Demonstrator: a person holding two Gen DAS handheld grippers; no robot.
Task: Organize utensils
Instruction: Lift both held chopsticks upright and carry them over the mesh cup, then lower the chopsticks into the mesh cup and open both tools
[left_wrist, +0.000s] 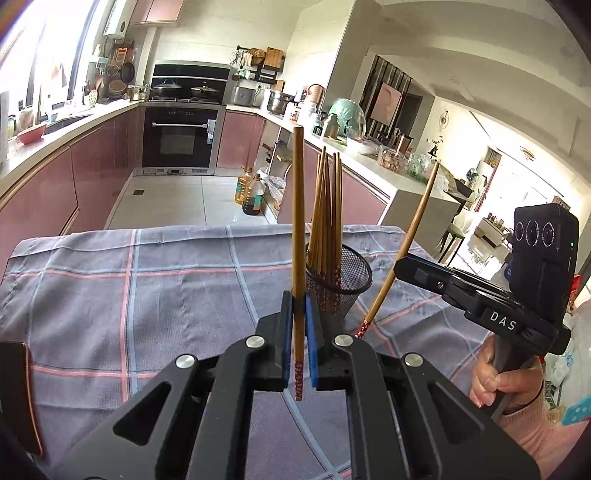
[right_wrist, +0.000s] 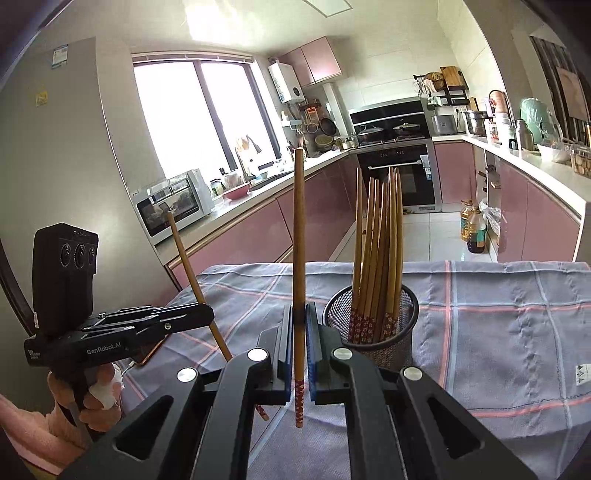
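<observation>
Here each gripper pinches one wooden chopstick between its blue pads, upright, with the red flowered end hanging below the fingers. The left gripper (left_wrist: 298, 317) holds its chopstick (left_wrist: 297, 206) just in front of the mesh cup (left_wrist: 354, 273), which stands on the checked cloth (left_wrist: 110, 288) over the worktop. The right gripper (right_wrist: 298, 332) holds the other chopstick (right_wrist: 298, 229) just left of the same cup (right_wrist: 402, 317). In the cup stands a bundle of chopsticks (right_wrist: 380, 251), flowered ends down, leaning a little. In the left view, the right gripper's chopstick (left_wrist: 410, 240) is tilted, beside the cup on its right.
</observation>
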